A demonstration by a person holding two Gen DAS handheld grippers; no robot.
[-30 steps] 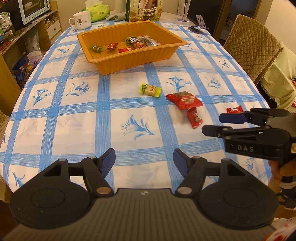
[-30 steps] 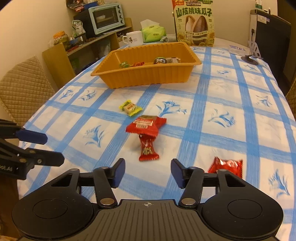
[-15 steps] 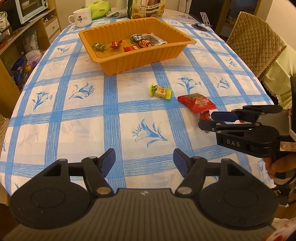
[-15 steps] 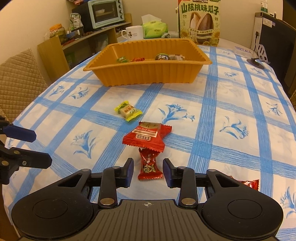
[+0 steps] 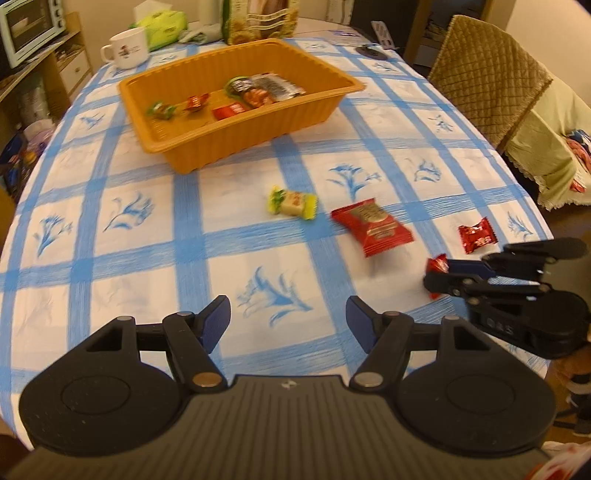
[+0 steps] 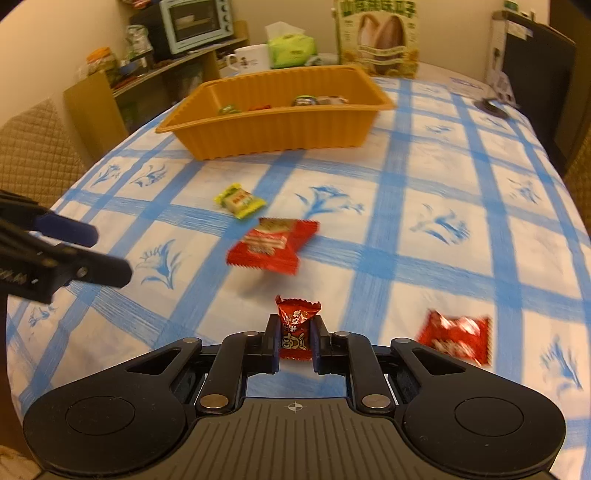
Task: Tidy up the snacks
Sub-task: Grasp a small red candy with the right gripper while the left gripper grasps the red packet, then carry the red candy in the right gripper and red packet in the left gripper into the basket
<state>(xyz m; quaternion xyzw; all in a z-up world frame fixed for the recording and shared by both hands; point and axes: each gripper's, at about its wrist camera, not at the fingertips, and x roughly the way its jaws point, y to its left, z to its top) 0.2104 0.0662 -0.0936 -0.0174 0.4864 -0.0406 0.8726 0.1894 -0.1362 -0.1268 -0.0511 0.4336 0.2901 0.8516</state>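
My right gripper (image 6: 294, 343) is shut on a small red candy (image 6: 295, 328) and holds it just above the tablecloth; it also shows in the left wrist view (image 5: 441, 273). My left gripper (image 5: 288, 323) is open and empty over the cloth. An orange tray (image 5: 251, 142) (image 6: 273, 129) with several snacks in it stands farther back. On the cloth lie a yellow candy (image 5: 291, 202) (image 6: 240, 200), a large red packet (image 5: 373, 226) (image 6: 273, 245) and a red candy (image 5: 476, 235) (image 6: 456, 336).
A white mug (image 5: 125, 50), a green tissue pack (image 6: 291, 50) and a sunflower-seed bag (image 6: 378, 37) stand behind the tray. Quilted chairs (image 5: 484, 79) flank the table. A shelf with a toaster oven (image 6: 195, 22) is at the left.
My right gripper closed on the small red candy and lifted it slightly off the cloth. My left gripper stayed open and shifted forward and a little right.
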